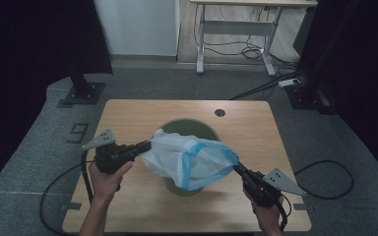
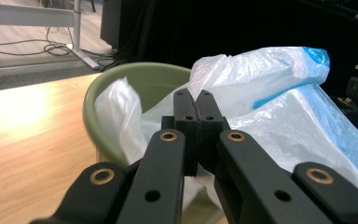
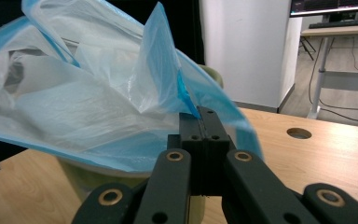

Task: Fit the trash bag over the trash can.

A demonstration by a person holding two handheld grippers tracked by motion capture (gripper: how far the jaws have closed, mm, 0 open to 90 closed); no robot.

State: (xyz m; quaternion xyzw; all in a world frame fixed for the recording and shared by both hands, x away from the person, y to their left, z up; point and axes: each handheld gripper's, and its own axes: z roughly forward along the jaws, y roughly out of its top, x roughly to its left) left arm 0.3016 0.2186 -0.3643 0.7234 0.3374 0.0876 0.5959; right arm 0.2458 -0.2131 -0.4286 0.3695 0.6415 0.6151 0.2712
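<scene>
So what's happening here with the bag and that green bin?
A person stands at a wooden table holding a gripping tool in each hand. The left tool and the right tool are each clamped shut on an edge of a thin white and blue plastic bag, stretching it above a green bin. Part of the bag hangs into the bin, but it is not yet fitted over the rim.
</scene>
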